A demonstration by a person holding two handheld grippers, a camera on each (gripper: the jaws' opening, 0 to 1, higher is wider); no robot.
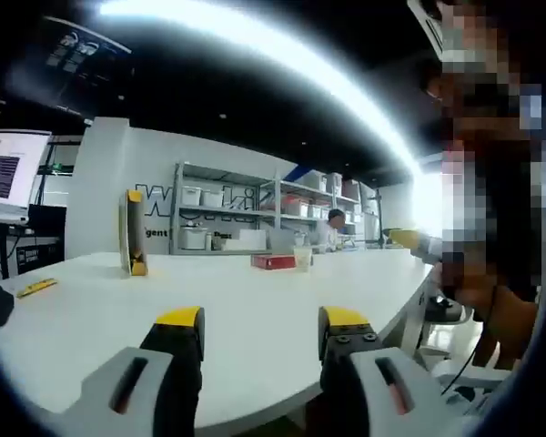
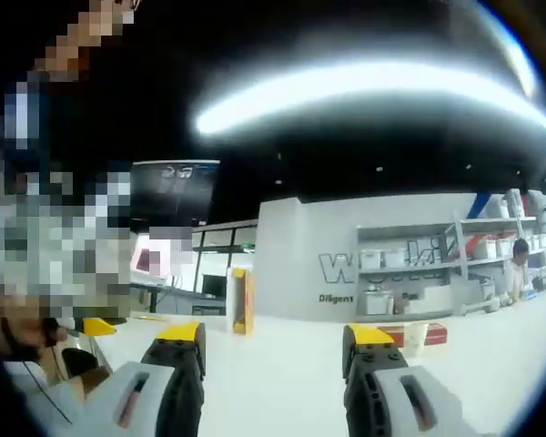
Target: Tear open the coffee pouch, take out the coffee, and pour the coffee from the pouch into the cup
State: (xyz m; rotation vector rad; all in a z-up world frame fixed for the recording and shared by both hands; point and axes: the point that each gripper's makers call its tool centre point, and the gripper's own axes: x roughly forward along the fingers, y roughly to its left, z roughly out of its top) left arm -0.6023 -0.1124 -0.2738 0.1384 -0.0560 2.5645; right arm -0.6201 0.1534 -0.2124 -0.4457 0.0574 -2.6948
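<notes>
hovering at the start, nothing gripped yet. left gripper has jaws wide w/ only bare white table btwn them; the red coffee pouch and cup lie far ahead past the tips, touching or nearly so. right gripper is also wide and empty, pouch and cup just beyond its right finger. next, i'd judge: reach fwd w/ both and pinch the pouch's top edge to tear.

left gripper jaws apart, empty, right gripper jaws apart, empty
</notes>
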